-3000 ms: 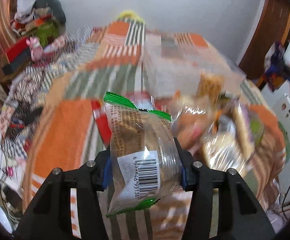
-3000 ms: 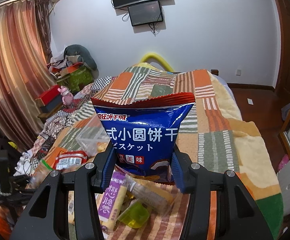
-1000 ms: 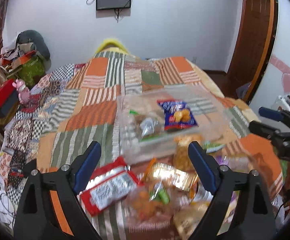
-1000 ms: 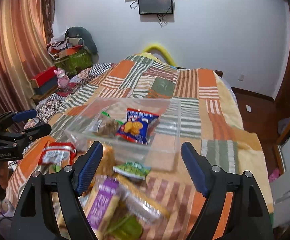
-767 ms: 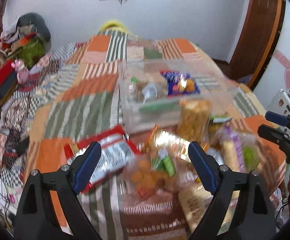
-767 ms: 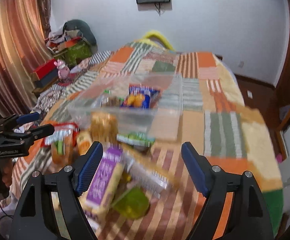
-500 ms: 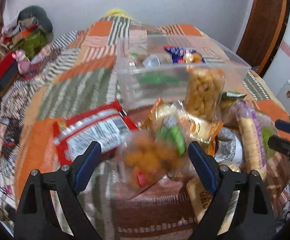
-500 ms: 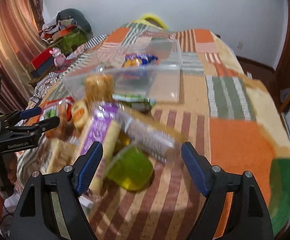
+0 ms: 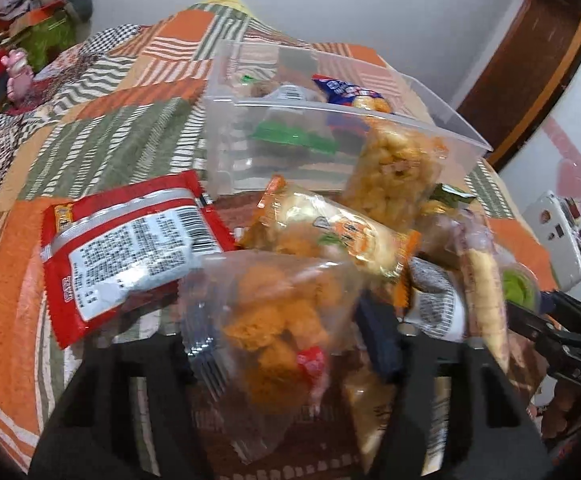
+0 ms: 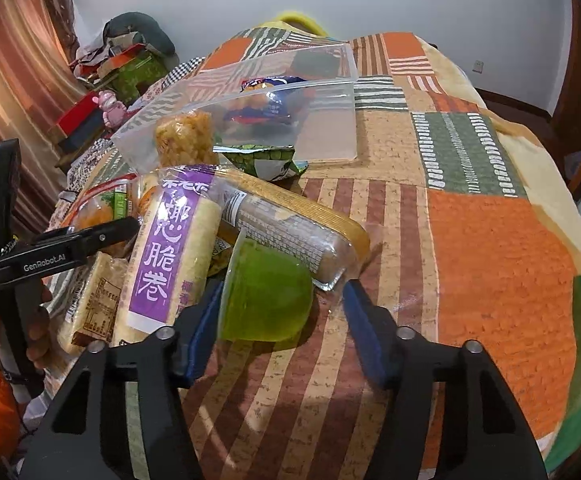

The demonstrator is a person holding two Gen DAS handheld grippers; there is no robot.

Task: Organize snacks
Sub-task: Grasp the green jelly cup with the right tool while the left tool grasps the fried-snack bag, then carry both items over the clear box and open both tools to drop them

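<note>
A clear plastic bin (image 9: 342,148) (image 10: 330,120) sits on the patchwork blanket and holds a blue biscuit bag (image 9: 350,92) (image 10: 270,100) and a green-edged packet (image 9: 294,136). A pile of snacks lies in front of it. My left gripper (image 9: 278,320) is open, its jaws on either side of a clear bag of orange snacks (image 9: 274,320). My right gripper (image 10: 278,316) is open around a green jelly cup (image 10: 266,296); I cannot tell whether the pads touch it.
The pile includes a red packet (image 9: 130,240), an orange-ended packet (image 9: 342,232), a puffed rice bar (image 9: 394,172) (image 10: 186,140), a purple-label roll (image 10: 174,248), a long wafer pack (image 10: 290,224) and a green pea bag (image 10: 266,160). Clutter (image 10: 122,64) lines the left wall.
Both grippers let go of their bags into the bin, drew back, then dropped low to the pile. The left now straddles the orange snack bag, the right the green cup.
</note>
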